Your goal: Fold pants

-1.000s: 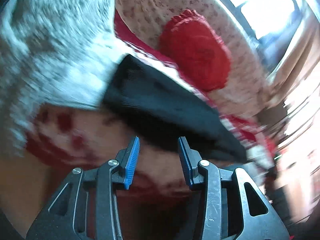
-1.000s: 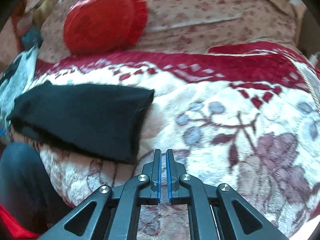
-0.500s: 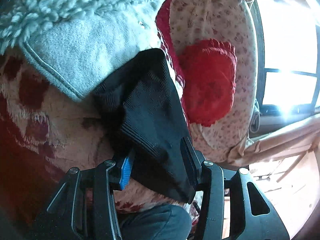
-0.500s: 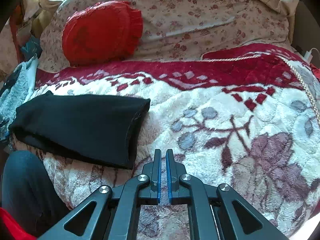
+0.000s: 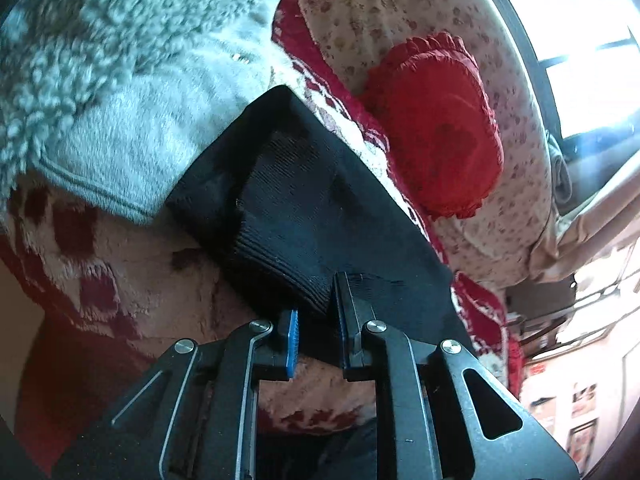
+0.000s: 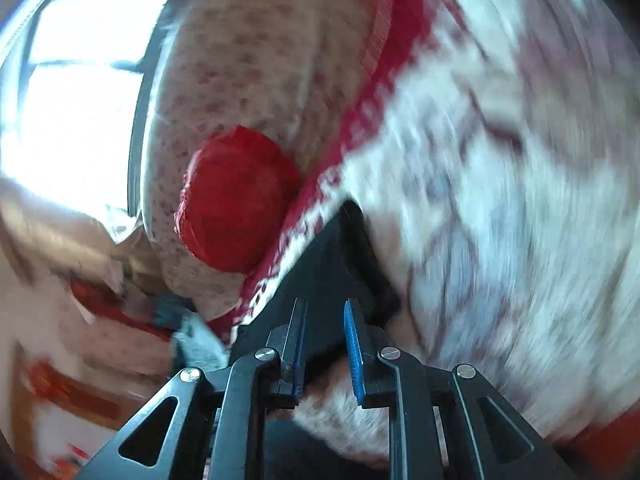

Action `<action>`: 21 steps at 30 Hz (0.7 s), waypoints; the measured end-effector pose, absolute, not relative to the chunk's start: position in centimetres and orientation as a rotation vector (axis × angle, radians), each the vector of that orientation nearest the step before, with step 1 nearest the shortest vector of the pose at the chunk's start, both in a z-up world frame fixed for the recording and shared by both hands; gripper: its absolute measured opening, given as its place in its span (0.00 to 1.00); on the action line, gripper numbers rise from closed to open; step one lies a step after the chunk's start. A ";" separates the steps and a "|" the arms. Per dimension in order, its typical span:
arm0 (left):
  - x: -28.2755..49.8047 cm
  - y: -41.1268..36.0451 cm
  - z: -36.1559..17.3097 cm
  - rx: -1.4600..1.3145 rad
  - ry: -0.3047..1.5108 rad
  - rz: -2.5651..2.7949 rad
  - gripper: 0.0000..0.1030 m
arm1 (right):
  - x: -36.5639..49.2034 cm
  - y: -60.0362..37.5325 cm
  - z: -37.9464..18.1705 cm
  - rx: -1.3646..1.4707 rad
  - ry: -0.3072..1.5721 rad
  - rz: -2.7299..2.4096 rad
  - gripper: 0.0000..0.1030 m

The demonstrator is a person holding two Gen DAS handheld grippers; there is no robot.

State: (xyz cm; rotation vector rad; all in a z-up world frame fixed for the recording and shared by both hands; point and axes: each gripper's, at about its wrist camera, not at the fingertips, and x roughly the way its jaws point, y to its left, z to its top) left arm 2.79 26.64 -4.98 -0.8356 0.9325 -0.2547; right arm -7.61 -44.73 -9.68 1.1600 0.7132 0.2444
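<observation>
The black pants (image 5: 304,200) lie folded on a fluffy red-and-white floral blanket (image 5: 132,264). My left gripper (image 5: 316,320) has its jaws closed on the ribbed near edge of the pants, cloth bunched between the blue pads. In the right wrist view, which is motion-blurred, the pants (image 6: 332,264) show as a dark wedge just ahead of my right gripper (image 6: 324,324). Its jaws stand part open, around the near edge of the pants.
A grey fleece garment (image 5: 120,92) lies against the pants at the upper left. A red round cushion (image 5: 436,120) leans on a floral pillow (image 5: 516,152) behind; the cushion also shows in the right wrist view (image 6: 236,200). A bright window (image 6: 76,92) is beyond.
My left gripper moved onto the pants' edge and closed on it. My right gripper swung quickly toward the other end of the pants and opened from shut.
</observation>
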 end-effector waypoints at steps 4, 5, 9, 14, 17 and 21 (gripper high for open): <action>3.2 25.9 -4.5 -0.778 0.915 -0.247 0.12 | -7.2 -43.8 -10.9 1.223 0.727 0.250 0.16; 3.1 25.8 -4.3 -0.753 0.907 -0.243 0.12 | -7.1 -44.0 -10.9 1.228 0.725 0.238 0.16; 2.7 24.8 -3.3 -0.618 0.862 -0.232 0.12 | -6.8 -45.1 -11.7 1.264 0.722 0.184 0.17; 2.8 24.7 -2.8 -0.583 0.837 -0.228 0.07 | -6.0 -44.9 -11.3 1.238 0.710 0.232 0.17; 3.2 25.0 -2.0 -0.534 0.808 -0.239 0.06 | -5.7 -44.4 -10.1 1.159 0.694 0.241 0.04; 3.9 25.5 0.9 -0.466 0.726 -0.255 0.06 | -5.9 -43.7 -8.7 1.065 0.672 0.222 0.03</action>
